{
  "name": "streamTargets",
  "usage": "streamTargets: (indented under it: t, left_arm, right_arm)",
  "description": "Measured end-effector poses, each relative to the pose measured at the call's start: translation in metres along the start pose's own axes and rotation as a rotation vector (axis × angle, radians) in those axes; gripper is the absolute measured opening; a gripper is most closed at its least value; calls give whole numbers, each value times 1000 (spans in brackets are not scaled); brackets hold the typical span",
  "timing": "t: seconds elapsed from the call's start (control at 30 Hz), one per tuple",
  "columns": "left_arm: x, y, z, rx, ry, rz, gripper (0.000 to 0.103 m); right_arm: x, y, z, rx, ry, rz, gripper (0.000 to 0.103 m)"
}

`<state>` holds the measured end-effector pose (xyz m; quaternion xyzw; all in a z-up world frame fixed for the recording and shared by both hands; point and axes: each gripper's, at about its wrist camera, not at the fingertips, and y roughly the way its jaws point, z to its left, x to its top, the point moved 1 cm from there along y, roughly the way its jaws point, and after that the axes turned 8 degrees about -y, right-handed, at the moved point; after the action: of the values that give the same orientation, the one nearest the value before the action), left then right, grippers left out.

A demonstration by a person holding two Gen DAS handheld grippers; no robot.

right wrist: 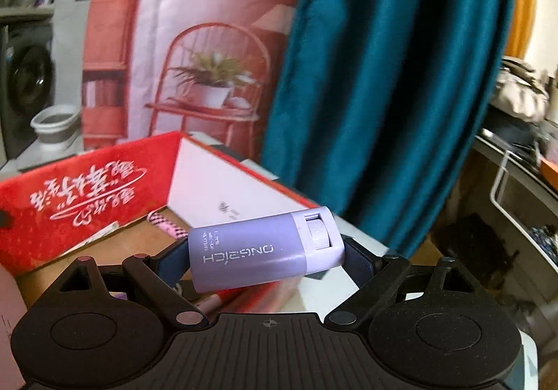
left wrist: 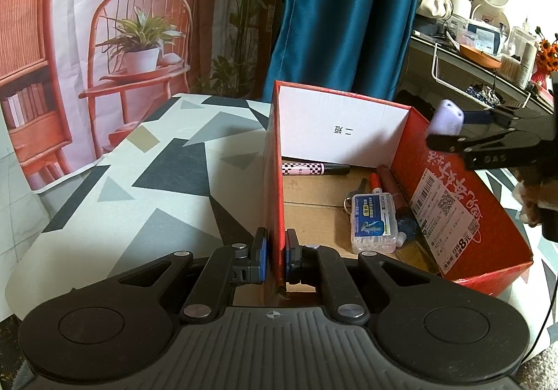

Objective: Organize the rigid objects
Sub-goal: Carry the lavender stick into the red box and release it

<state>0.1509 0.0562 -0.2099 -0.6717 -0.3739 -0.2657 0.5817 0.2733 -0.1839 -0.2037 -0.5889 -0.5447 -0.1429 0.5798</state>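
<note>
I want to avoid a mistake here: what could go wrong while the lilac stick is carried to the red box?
1. The right gripper holds the lilac lip balm stick crosswise by its ends, slightly tilted; it may slip out and drop outside the red box.
2. The left gripper pinches only the thin box wall; a bump could tip the box.
3. Dropped from height, it could hit the clear plastic case.

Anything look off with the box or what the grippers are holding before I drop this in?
Nothing spilled. The left gripper is clamped on the red box wall, whose bottom edge looks frayed. The right gripper holds the purple case crosswise and slightly tilted, above the box. The pen and floss box lie inside.
</note>
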Motion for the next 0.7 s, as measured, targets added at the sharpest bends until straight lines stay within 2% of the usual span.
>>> streamTargets:
  t: [0.2,0.7]
  left_arm:
    - [0,0,0,0,0,0,11]
    - [0,0,-1,1,-1,0,11]
  right_arm:
    - [0,7,14,24,-18,6,89]
    - [-4,15,17,61,1,44,90]
